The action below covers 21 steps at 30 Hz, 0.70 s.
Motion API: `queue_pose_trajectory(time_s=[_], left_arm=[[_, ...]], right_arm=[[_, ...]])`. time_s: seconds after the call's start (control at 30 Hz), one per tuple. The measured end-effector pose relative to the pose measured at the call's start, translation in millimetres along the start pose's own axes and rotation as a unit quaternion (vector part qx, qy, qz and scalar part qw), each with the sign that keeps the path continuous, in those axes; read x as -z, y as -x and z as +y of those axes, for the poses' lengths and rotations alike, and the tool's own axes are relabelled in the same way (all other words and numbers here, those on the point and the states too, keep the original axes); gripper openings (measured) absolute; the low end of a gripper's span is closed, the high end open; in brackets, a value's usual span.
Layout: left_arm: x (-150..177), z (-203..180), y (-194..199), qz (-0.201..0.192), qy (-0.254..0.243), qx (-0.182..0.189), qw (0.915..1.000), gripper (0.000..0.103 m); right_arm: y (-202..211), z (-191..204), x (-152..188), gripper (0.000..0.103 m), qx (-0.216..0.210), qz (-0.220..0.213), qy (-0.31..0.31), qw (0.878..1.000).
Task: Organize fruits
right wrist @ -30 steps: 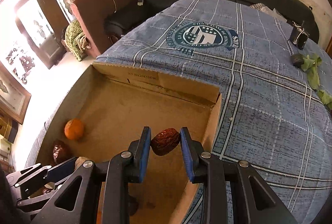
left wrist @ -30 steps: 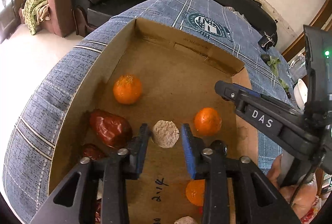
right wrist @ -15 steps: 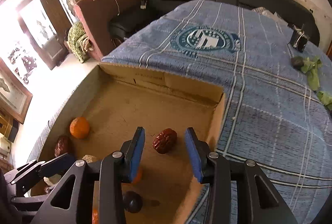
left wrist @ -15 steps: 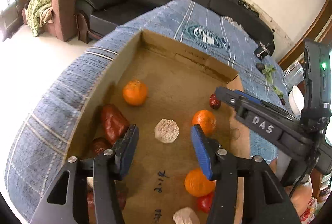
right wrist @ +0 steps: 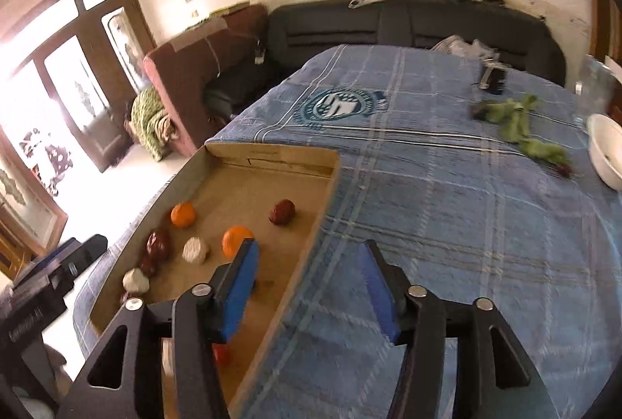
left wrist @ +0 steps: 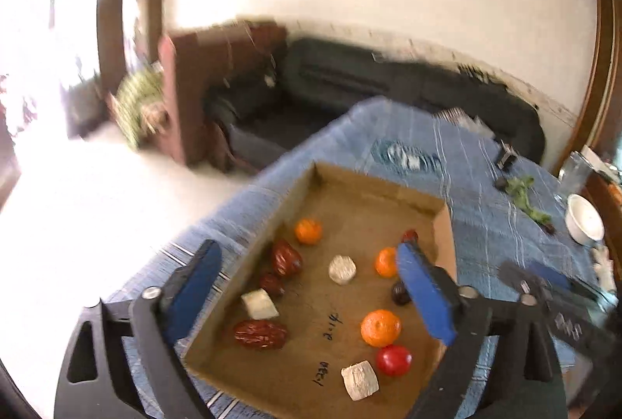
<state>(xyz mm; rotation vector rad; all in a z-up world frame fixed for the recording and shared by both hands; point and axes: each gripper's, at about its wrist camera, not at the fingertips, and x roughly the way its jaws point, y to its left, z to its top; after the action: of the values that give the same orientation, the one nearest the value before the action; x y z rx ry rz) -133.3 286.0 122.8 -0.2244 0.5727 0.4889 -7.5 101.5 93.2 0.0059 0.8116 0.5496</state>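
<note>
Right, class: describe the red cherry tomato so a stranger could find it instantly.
Start at the cardboard box on the blue plaid cloth. In its near right corner, below an orange, beside a pale chunk, sits the cherry tomato: the only smooth, glossy, bright red thing there.

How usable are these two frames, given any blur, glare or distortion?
Left wrist view: motion blur smears the sofa and wall, the window is blown out, yet the fruit in the cardboard box stays readable. Right wrist view: sharper, window glare at left, slight smear on the tablecloth. Fisheye bending in both.
</note>
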Motion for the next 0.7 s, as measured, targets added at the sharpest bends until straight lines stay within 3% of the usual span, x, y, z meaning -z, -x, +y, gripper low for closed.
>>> queue_pose_trajectory(time_s=[0.1, 0.37, 0.7], left_arm=[[0.9, -11.1, 20.9, -0.030, -0.016, -0.017, 0.9993, 0.101], [10.0, -44.7, 44.2, -0.022, -0.044, -0.002, 0.9988, 0.101], [24.9, -72.4, 67.5, -0.028, -0.070, 0.016, 0.9970, 0.101]], right_arm=[[27.8, -6.4, 19.5, 0.066, 0.018, -0.023, 0.003, 1.000], [78.6, -16.5, 55.8, 0.072, 0.047, -0.058, 0.026, 0.997], [107.2, -24.3, 74.8, 0.079, 0.045, -0.080, 0.022, 0.996]])
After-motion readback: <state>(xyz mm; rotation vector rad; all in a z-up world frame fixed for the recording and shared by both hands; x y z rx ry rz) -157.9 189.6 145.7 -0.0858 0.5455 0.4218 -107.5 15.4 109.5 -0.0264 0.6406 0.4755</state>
